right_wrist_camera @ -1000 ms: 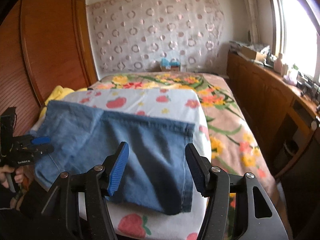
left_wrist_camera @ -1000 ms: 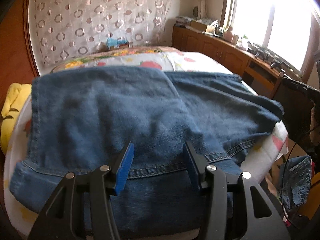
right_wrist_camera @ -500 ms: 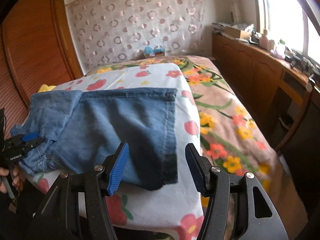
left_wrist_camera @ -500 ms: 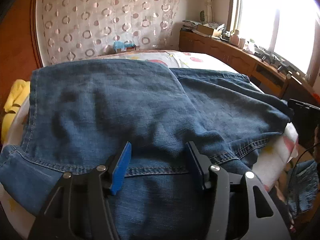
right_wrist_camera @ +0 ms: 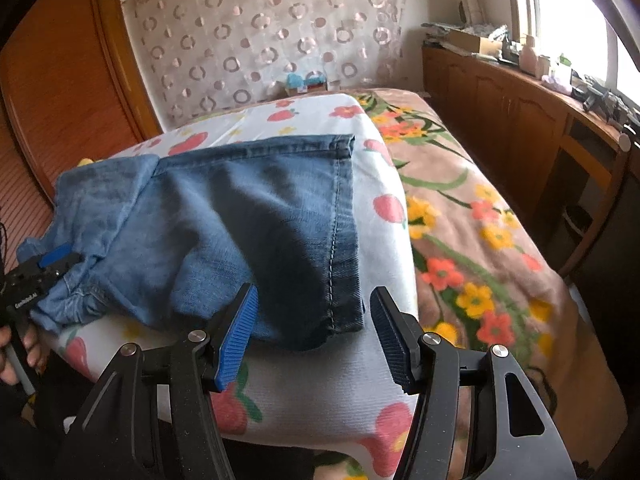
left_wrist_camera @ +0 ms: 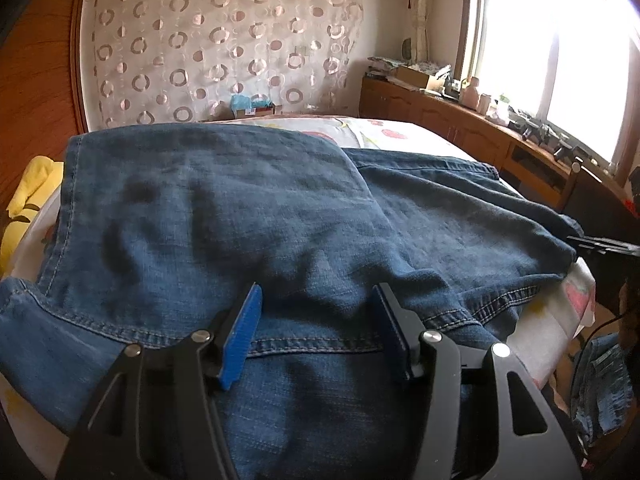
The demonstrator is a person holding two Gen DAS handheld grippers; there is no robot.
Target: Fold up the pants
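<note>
Hovering low over the near edge of the bed, the right gripper (right_wrist_camera: pixel 314 334) has its jaws spread apart with nothing between them, and the hem corner of the pants (right_wrist_camera: pixel 248 220) lies just beyond and between the two blue pads, not yet inside the gap. The likeliest slip here, as a judgement, is a shallow bite: if the jaws close from this position they may pinch only the top layer of the leg end, or catch the strawberry-print sheet (right_wrist_camera: pixel 328 392) beneath along with the denim, and a lift would then drag the bedding or let the lower layer sag and spoil the fold. The left gripper (left_wrist_camera: pixel 316 330) is in the same posture at the other end, jaws apart and empty, sitting over the stitched waistband seam with the denim spreading out directly below and ahead of it; whether the fingertips touch the cloth cannot be told. A grab here risks bunching the loose ridge of fabric that rises between the pads. In the right wrist view that gripper shows at the far left by the crumpled waist end, held by the person's hand (right_wrist_camera: pixel 18 350). Farther out, the pants lie across the sheet already doubled over, one leg overlapping the other, its hem running toward the flowered blanket (right_wrist_camera: pixel 480 216). Beyond stand the wooden cabinets (right_wrist_camera: pixel 504 104) and the circle-patterned curtain (right_wrist_camera: pixel 264 40)
</note>
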